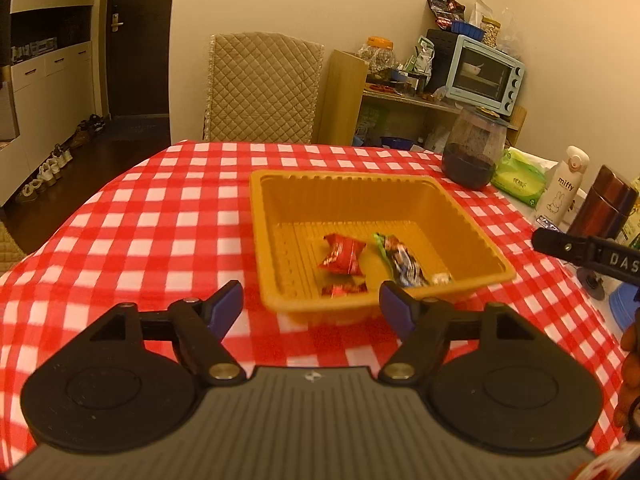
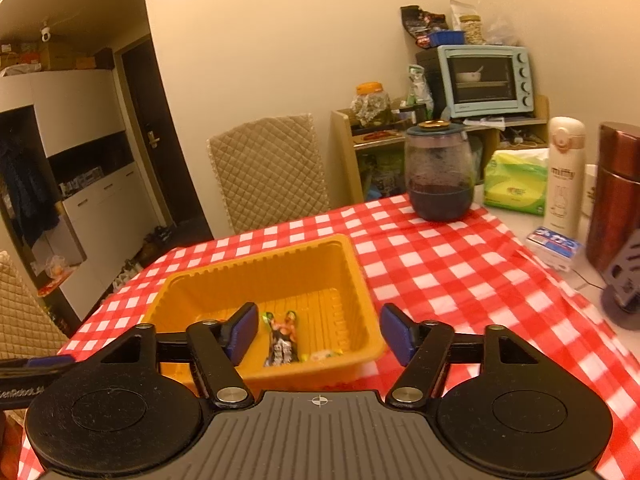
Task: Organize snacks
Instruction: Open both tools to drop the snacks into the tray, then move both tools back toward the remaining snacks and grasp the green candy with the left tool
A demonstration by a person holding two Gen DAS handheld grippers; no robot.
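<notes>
Left gripper [image 1: 311,306], right gripper [image 2: 318,334]: jaws wide apart, nothing held. Orange ribbed plastic tray [image 1: 472,228], frame centre: red-wrapped candies [image 1: 343,256], dark-wrapped snack bar [image 1: 402,262].

A red-and-white checked tablecloth [image 1: 140,220] lies under an orange-yellow plastic tray [image 1: 360,184]. In the tray lie a red snack wrapper [image 1: 344,254] and a dark blue one with a green end [image 1: 400,260]. Beyond the tray stand a pale blue toaster oven [image 1: 484,74] and a beige quilted chair cover [image 1: 260,88].
</notes>
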